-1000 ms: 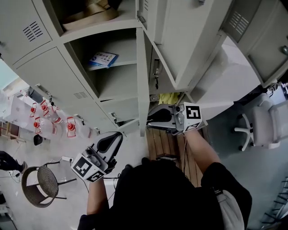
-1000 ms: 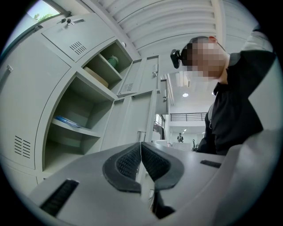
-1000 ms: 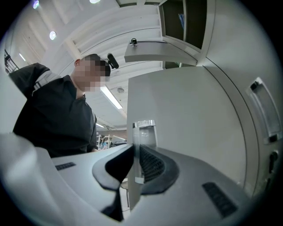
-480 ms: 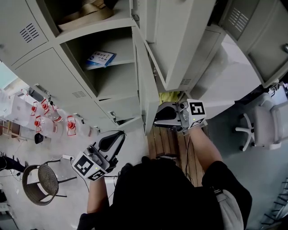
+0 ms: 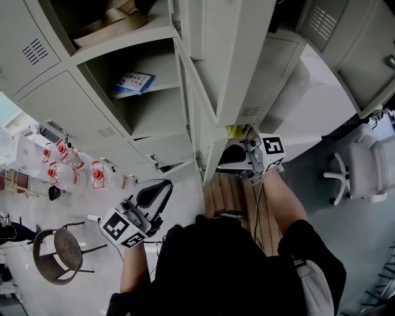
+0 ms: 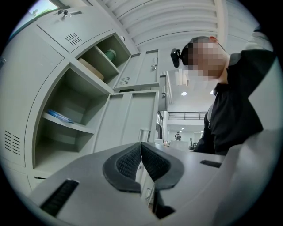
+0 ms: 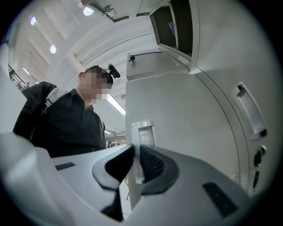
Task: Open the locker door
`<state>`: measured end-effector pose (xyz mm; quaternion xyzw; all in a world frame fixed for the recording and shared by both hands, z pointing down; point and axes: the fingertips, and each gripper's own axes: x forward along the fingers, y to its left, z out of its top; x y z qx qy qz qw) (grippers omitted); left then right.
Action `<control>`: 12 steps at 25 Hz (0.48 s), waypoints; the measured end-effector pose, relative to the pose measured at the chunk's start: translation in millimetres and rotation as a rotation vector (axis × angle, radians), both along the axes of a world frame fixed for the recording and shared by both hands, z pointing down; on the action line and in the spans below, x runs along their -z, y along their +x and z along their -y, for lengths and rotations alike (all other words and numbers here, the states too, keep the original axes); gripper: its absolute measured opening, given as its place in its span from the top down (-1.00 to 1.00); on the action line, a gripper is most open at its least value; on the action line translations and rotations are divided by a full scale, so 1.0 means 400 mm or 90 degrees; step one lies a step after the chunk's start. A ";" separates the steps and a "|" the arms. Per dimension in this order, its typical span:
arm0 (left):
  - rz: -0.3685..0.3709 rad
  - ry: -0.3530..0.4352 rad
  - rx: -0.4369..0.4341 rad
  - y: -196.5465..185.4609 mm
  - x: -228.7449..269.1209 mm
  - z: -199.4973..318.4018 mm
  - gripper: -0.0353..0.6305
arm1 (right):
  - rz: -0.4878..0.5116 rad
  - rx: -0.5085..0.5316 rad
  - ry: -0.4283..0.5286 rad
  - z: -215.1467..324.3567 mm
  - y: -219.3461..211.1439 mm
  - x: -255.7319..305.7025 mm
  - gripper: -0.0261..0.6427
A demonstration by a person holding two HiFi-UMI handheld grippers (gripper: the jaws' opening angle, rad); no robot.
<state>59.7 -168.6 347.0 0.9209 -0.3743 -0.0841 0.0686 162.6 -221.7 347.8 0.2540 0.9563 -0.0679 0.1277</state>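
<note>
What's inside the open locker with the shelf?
A blue-and-white leaflet lies on its shelf. Nothing else shows under the shelf. Its right inner wall is hidden behind the door that the right gripper clamps.

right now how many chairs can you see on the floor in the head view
2: a round woven chair at the lower left, and a white office chair at the far right. Others may be hidden outside the view.

Pale room with scattered seats

On the pale floor (image 5: 92, 284) a round mesh-seated chair (image 5: 57, 248) stands at the left and a white office chair (image 5: 364, 166) at the right. Wooden slats (image 5: 231, 196) lie between them. Round lamps (image 7: 88, 10) glow in the white ribbed ceiling (image 6: 177, 22).
</note>
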 end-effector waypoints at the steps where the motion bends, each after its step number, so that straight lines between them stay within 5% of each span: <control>1: 0.000 -0.001 -0.002 0.002 -0.002 0.000 0.84 | 0.001 0.000 0.000 0.001 0.003 0.000 0.76; 12: -0.006 -0.001 -0.009 0.007 0.004 0.007 0.84 | 0.001 0.008 -0.014 0.017 0.036 0.000 0.75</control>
